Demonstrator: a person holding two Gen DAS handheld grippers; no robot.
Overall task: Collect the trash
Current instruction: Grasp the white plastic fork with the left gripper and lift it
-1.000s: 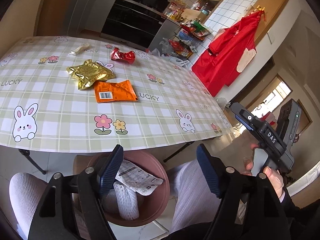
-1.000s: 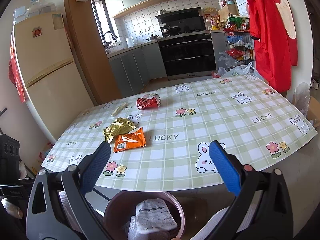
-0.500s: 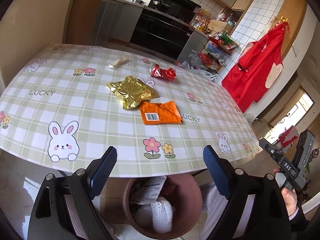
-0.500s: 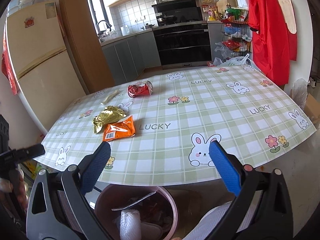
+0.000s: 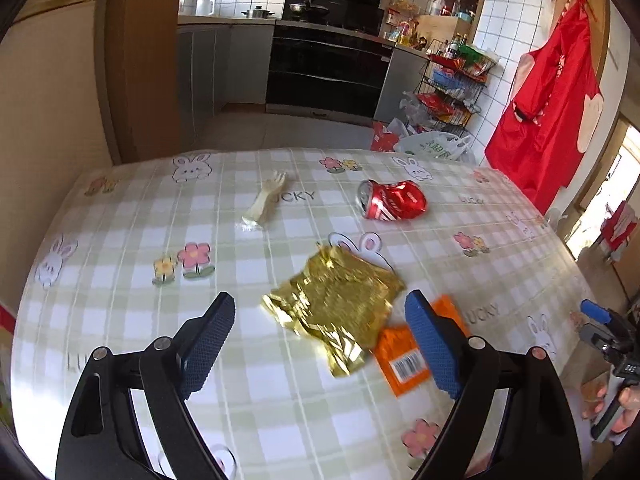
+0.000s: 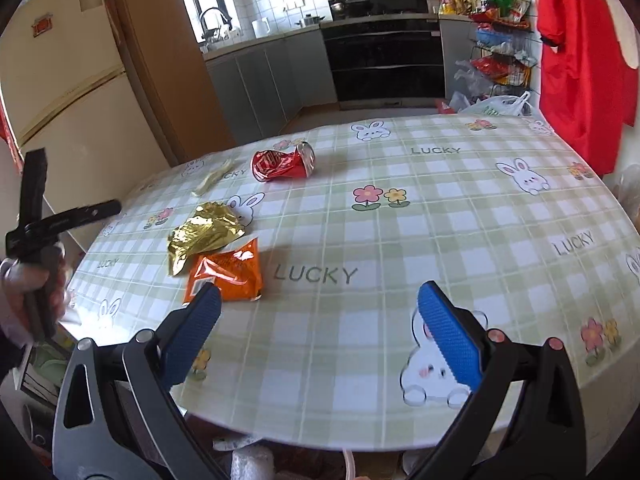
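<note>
A crumpled gold foil wrapper (image 5: 340, 304) lies on the checked tablecloth, between the open jaws of my left gripper (image 5: 320, 340), which hovers just above and before it. An orange snack packet (image 5: 408, 356) lies at its right, partly behind the right finger. A crushed red can (image 5: 394, 201) and a pale wrapper strip (image 5: 266, 202) lie farther back. My right gripper (image 6: 320, 336) is open and empty over the table's near edge; the gold wrapper (image 6: 204, 232), orange packet (image 6: 228, 270) and can (image 6: 282, 164) lie ahead to its left.
The table (image 6: 440, 216) has a rabbit and flower pattern. A bin with trash shows under its near edge (image 6: 248, 460). Kitchen cabinets and a black oven (image 5: 328, 68) stand behind. A red apron (image 5: 548, 108) hangs at the right.
My left gripper has risen from over the bin and moved forward over the table to the gold wrapper. My right gripper has moved forward a little; the bin has slid almost out of view.
</note>
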